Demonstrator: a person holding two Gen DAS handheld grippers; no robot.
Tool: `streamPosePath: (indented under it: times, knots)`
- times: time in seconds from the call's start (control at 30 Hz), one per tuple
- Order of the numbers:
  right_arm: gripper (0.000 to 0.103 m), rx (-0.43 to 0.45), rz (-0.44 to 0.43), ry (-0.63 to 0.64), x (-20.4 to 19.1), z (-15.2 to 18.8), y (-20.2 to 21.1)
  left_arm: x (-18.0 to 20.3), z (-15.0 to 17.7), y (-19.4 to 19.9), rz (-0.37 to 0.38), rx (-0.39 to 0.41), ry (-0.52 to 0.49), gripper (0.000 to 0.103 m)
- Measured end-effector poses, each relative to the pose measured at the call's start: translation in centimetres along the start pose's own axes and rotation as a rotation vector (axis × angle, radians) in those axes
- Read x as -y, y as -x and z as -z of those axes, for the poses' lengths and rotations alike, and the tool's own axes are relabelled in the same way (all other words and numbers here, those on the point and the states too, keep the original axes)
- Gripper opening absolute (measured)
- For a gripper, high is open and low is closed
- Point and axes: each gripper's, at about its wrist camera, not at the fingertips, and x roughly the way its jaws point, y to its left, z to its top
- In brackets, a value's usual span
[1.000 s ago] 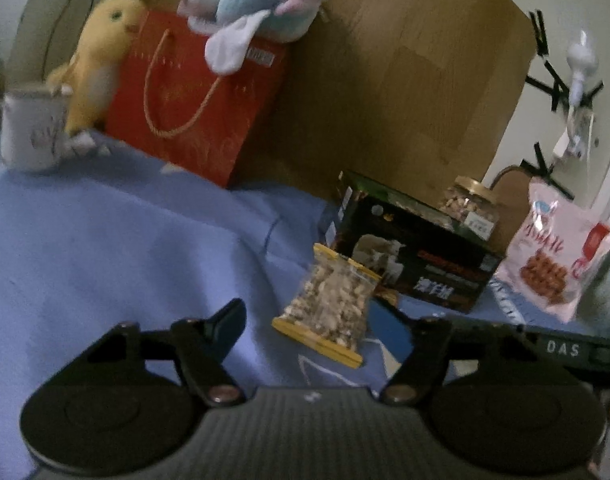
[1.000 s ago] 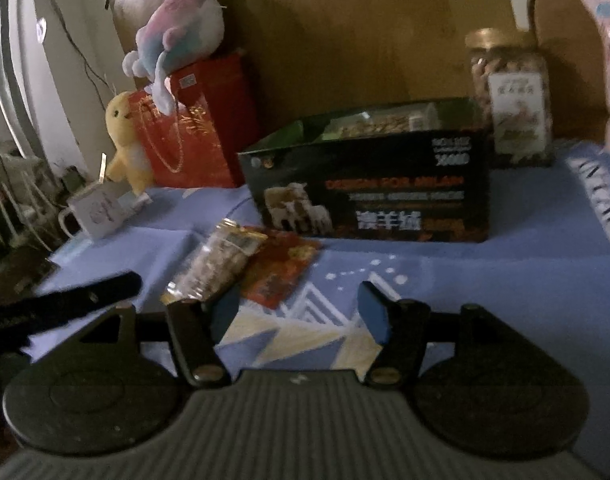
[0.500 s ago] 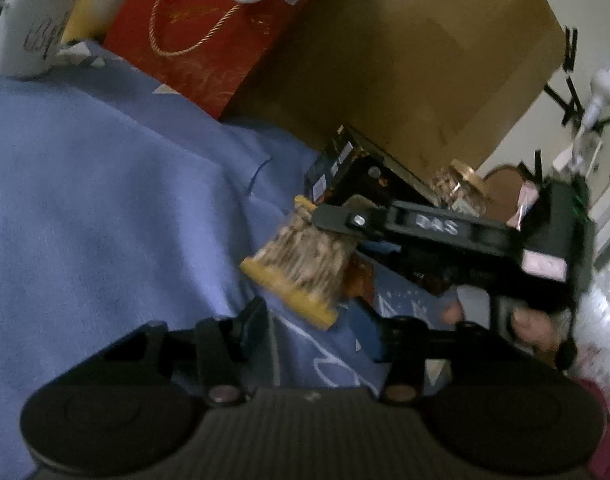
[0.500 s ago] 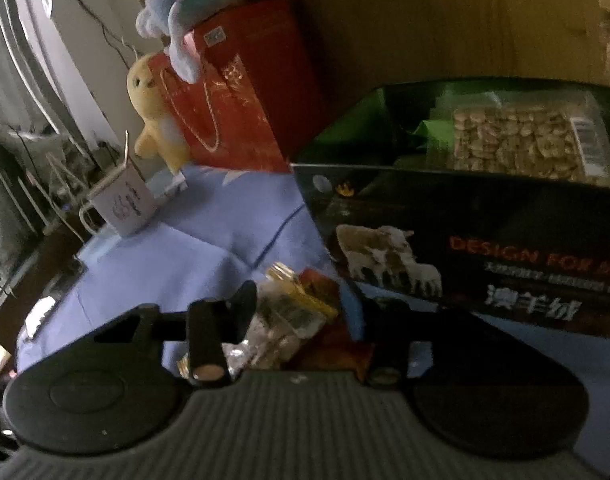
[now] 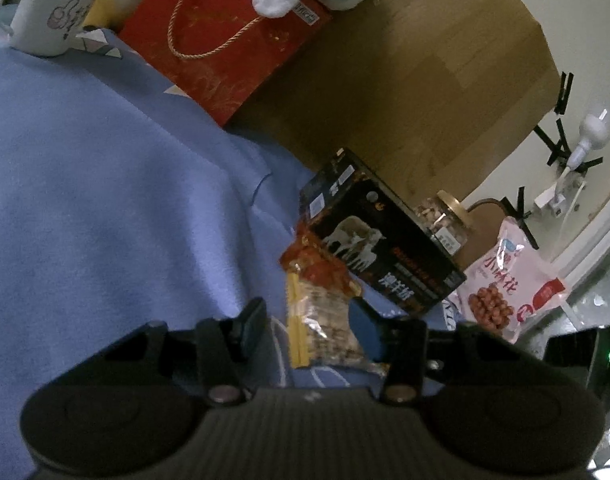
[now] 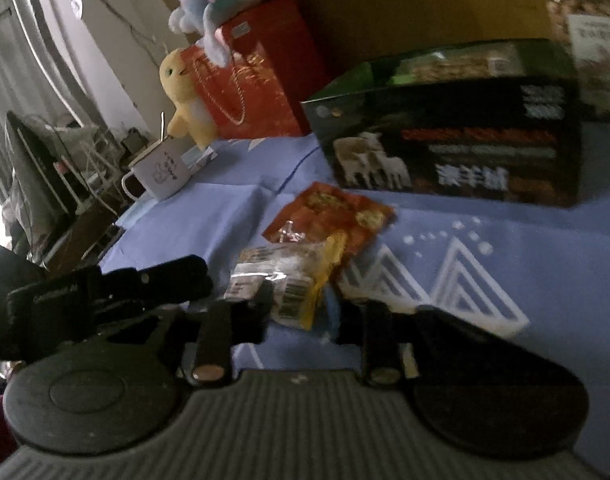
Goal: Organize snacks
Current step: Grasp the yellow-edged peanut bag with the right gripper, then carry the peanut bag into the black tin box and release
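Right gripper [image 6: 297,304]: jaws closing, with the clear nut packet [image 6: 293,280] between them. Both pads sit against its yellow-edged end, barcode side up. The picture is blurred, so the contact is a close reading rather than a sharp one.

Left gripper [image 5: 307,312]: jaws part open around the same nut packet. The blue pad on the right of the view is against the wrapper; the other pad stands clear of the yellow strip with blue cloth [image 5: 105,200] showing in the gap. From the right wrist view, a black finger [image 6: 173,276] of this gripper reaches in from the left, tip just beside the packet.

Nut packet stands up on edge, yellow strip running near vertical, low over the cloth in front of the black carton [image 5: 385,248] with the sheep picture.

Red snack packet [image 6: 329,216] lies flat on the cloth, between nut packet and carton, touching or overlapping the nut packet's far end.

Carton is open at the top; another nut packet [image 6: 445,66] lies inside.

Behind the carton:
- gold-lidded jar of nuts [image 5: 445,216]
- pink snack bag [image 5: 505,280], leaning

Far left:
- white mug [image 5: 53,12]
- red gift bag [image 5: 225,32]
- yellow plush [image 6: 185,96]
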Motion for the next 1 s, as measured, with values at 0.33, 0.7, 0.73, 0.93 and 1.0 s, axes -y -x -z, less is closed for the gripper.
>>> streamPosePath:
  times: [0.33, 0.7, 0.73, 0.93, 1.0]
  knots:
    - [0.056, -0.003, -0.013, 0.063, -0.2, 0.4, -0.1, 1.3, 0.3, -1.2, -0.003, -0.051, -0.08, 0.05]
    - [0.035, 0.018, 0.038, 0.21, -2.2, 0.9, -1.5, 2.7, 0.9, -2.0, -0.012, -0.076, -0.174, 0.028]
    - [0.033, 0.02, 0.04, 0.207, -2.2, 0.8, -1.5, 2.9, 1.0, -2.0, -0.016, -0.075, -0.186, 0.028]
    - [0.031, 0.033, 0.057, 0.22, -2.3, 1.0, -1.4, 3.8, 1.4, -1.9, -0.025, -0.063, -0.251, 0.026]
    - [0.031, 0.04, 0.061, 0.23, -2.4, 1.1, -1.4, 3.7, 1.3, -1.9, -0.023, -0.065, -0.25, 0.026]
